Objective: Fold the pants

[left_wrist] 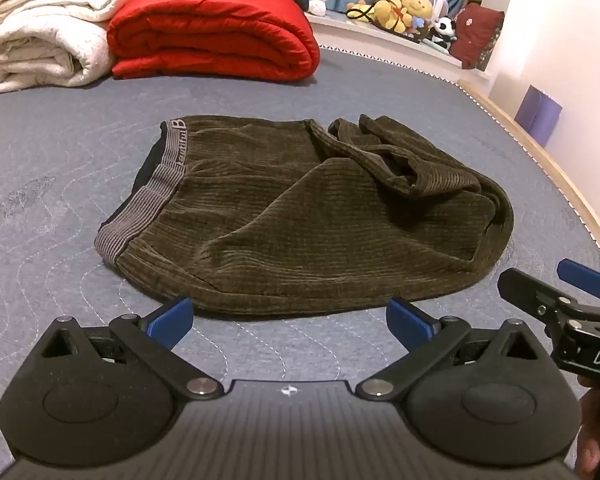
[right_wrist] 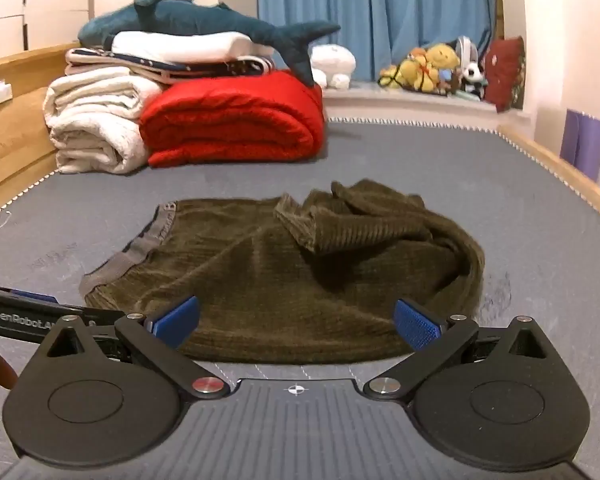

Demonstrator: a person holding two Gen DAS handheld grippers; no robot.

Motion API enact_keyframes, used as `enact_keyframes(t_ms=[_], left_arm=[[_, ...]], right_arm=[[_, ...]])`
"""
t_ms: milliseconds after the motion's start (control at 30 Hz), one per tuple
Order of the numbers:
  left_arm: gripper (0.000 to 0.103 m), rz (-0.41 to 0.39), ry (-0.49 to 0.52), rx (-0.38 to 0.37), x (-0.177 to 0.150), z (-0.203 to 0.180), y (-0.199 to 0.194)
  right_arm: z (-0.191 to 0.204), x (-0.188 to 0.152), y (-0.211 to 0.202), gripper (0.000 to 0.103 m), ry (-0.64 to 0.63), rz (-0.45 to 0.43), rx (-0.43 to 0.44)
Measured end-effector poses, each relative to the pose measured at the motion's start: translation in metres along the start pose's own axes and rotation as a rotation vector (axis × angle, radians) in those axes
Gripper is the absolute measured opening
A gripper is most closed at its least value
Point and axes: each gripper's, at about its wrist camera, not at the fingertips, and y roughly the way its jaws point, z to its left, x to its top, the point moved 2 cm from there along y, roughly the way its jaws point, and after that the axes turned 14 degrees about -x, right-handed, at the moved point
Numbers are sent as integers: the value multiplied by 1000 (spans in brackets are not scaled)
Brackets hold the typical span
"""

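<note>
Dark olive corduroy pants [left_wrist: 300, 216] lie folded over on the grey-blue mattress [left_wrist: 52, 200], grey elastic waistband [left_wrist: 156, 184] at the left, legs bunched on top at the right. My left gripper [left_wrist: 290, 322] is open and empty, just short of the pants' near edge. My right gripper [left_wrist: 548, 280] shows at the right of the left wrist view, beside the pants' right end. In the right wrist view the pants [right_wrist: 284, 276] lie straight ahead, and the right gripper [right_wrist: 296, 322] is open and empty over their near edge. The left gripper's side [right_wrist: 28, 316] shows at the left.
A folded red quilt [left_wrist: 212, 32] and white blankets [left_wrist: 48, 28] are stacked at the far end of the mattress, a plush shark [right_wrist: 204, 24] on top. Stuffed toys [right_wrist: 432, 68] sit on a ledge under blue curtains. A wooden bed rail [right_wrist: 560, 168] runs along the right.
</note>
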Motion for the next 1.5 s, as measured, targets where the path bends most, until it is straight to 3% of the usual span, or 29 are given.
enact_keyframes(t_ms=[267,700,1100,1167,1333,1500], left_arm=[[103,4,4,-1,-1,-1,2],[103,-4,-3,5,-2,2,2],[103,-27,-42,2,1,11,-3],[97,-32,-42,-3,3,14,-3],[41,-57,-135,-22,23,47,-4],[38,-60,-222,-3,44,89,1]], right_arm=[[-6,-2,6,103,42,50,26],[1,-2,-2,102,13,-12,26],[-5,-1,0,82,59,-10,46],[-6,-1,2,78,63,1,41],[-26,12,10,66,92,-30,-20],[-76,33,32,65,207,-64,-144]])
